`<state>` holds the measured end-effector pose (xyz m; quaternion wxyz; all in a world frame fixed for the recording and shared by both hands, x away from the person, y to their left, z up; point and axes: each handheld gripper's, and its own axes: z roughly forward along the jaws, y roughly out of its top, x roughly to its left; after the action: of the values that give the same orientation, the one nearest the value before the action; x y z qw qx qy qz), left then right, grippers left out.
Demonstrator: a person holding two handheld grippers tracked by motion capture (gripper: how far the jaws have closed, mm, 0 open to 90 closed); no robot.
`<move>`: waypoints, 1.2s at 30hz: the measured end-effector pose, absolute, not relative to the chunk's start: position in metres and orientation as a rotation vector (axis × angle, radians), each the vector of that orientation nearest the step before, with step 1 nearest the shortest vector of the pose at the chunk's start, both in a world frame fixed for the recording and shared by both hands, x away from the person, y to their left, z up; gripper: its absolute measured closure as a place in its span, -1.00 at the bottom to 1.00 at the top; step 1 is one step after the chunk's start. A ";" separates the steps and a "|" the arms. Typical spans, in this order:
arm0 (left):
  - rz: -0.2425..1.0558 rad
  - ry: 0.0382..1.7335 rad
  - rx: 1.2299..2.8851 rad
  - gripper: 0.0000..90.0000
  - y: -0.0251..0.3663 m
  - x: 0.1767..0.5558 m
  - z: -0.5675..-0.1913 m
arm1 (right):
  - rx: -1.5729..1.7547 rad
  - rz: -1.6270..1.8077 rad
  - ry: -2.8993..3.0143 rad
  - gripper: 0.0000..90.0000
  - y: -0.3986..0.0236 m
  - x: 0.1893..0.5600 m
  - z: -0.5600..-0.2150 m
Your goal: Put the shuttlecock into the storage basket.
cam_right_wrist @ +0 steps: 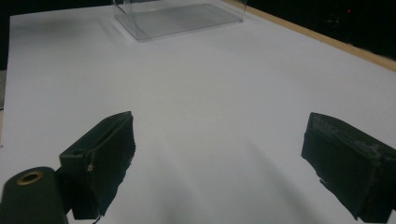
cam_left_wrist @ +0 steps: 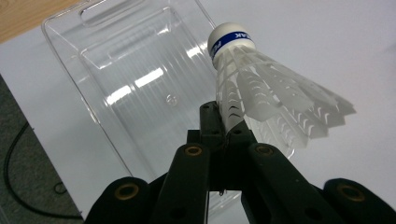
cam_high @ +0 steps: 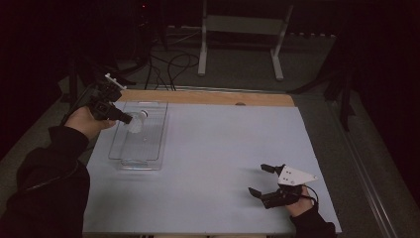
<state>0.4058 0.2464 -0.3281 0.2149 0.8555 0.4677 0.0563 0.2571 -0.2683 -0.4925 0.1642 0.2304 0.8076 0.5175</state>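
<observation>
- shuttlecock is pinched by the edge of its white skirt in the left gripper, cork end with the blue band pointing away from the hand, hanging over the clear plastic tray at the far left of the table.
- looks like the step is dropping it into that tray, so i'd get it well inside the walls and lower it before letting go. it's light and will bounce or roll if dropped from height.
- the grip sits on just a sliver of the skirt, so no jerky wrist moves or it may slip or twist out early.
- better to tip the cork end down first, since that's the heavy bit and it'll land there anyway.
- left jaws are clamped tight together with only the thin skirt between them, nothing else touching.
- in the high view it's dark, so i can't really tell whether the shuttlecock is over the tray's middle or nearer its near-left wall, probably just inside.
- right gripper sits low over the bare white table at the near right, jaws spread wide, holding nothing and well apart from the tray.
</observation>
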 end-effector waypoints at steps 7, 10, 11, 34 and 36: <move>0.181 1.305 2.341 1.00 0.245 0.409 -0.342 | 0.677 1.473 2.307 -0.79 -0.271 0.257 -0.494; 0.189 1.312 2.324 1.00 0.243 0.411 -0.349 | 0.676 1.466 2.299 -0.79 -0.272 0.258 -0.494; 0.191 1.315 2.330 1.00 0.242 0.412 -0.352 | 0.677 1.466 2.296 -0.79 -0.273 0.257 -0.494; 0.211 1.361 2.295 1.00 0.219 0.420 -0.403 | 0.683 1.481 2.275 -0.79 -0.277 0.258 -0.491; 0.207 1.361 2.297 1.00 0.218 0.421 -0.405 | 0.684 1.476 2.277 -0.79 -0.277 0.258 -0.491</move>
<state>0.4208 0.2180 -0.4049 0.2299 0.8348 0.4945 0.0753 0.2580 -0.2766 -0.4912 0.1707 0.2408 0.8017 0.5197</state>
